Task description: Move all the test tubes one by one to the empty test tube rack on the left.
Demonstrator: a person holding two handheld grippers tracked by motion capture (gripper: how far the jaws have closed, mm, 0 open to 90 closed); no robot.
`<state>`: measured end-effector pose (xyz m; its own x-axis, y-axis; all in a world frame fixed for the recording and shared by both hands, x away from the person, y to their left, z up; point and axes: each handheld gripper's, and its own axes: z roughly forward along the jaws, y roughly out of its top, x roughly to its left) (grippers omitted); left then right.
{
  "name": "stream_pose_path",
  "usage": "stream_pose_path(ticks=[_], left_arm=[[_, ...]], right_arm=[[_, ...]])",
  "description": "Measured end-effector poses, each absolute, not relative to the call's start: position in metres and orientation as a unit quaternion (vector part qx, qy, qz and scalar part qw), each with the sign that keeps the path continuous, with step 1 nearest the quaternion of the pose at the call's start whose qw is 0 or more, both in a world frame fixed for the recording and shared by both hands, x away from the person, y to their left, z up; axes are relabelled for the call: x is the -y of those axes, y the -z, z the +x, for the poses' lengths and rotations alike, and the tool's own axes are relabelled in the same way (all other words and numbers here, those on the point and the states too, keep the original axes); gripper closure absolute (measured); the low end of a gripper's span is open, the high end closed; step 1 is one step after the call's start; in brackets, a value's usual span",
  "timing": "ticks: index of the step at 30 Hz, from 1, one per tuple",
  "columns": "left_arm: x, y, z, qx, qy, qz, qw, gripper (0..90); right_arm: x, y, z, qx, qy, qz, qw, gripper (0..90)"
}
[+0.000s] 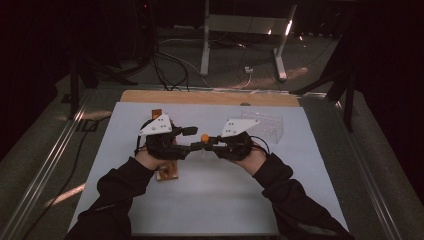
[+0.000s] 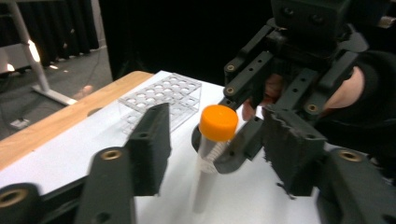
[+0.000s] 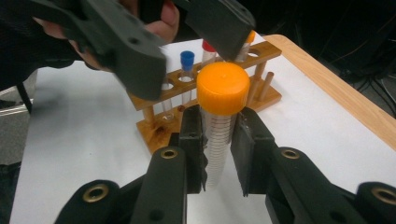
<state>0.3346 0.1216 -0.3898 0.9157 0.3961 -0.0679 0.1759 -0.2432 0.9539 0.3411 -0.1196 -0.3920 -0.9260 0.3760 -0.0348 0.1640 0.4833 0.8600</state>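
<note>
The right hand-held gripper (image 3: pixel 218 144) held a clear graduated tube (image 3: pixel 218 144) with an orange screw cap (image 3: pixel 222 87) upright above the white worktop (image 3: pixel 84 140), its jaws clamped on the tube body just under the cap. The left hand-held gripper (image 2: pixel 215 140) faced it with jaws part-open on either side of the cap, not touching it. Behind stood a wooden tube rack (image 3: pixel 205 100) holding a blue-capped tube (image 3: pixel 187 60). A clear plastic rack (image 2: pixel 163 95) sat further off on the worktop.
</note>
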Motion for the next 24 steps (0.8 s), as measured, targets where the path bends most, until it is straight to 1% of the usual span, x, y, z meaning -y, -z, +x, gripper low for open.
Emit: stream_pose_path(ticks=[4,10,13,21,23,24], left_arm=[[-0.1166,0.3900,0.3340,-0.178,-0.099,0.787,0.583,52.5],[-0.1138,0.3899,0.3339,-0.177,-0.111,0.785,0.582,65.6],[-0.1127,0.3891,0.3337,-0.173,-0.113,0.788,0.580,69.7],[-0.1118,0.3876,0.3353,-0.169,-0.122,0.792,0.574,71.6],[-0.1131,0.3862,0.3369,-0.170,-0.121,0.791,0.575,71.7],[-0.1142,0.3854,0.3381,-0.173,-0.119,0.789,0.577,71.7]], right_arm=[[0.1175,0.3914,0.3405,-0.855,-0.482,0.155,0.108,75.2],[0.1160,0.3911,0.3401,-0.855,-0.483,0.154,0.108,75.2],[0.1155,0.3913,0.3404,-0.854,-0.484,0.156,0.108,75.2],[0.1162,0.3920,0.3408,-0.852,-0.485,0.164,0.109,74.1],[0.1169,0.3918,0.3405,-0.850,-0.487,0.167,0.112,72.0],[0.1173,0.3914,0.3396,-0.849,-0.487,0.168,0.117,69.2]])
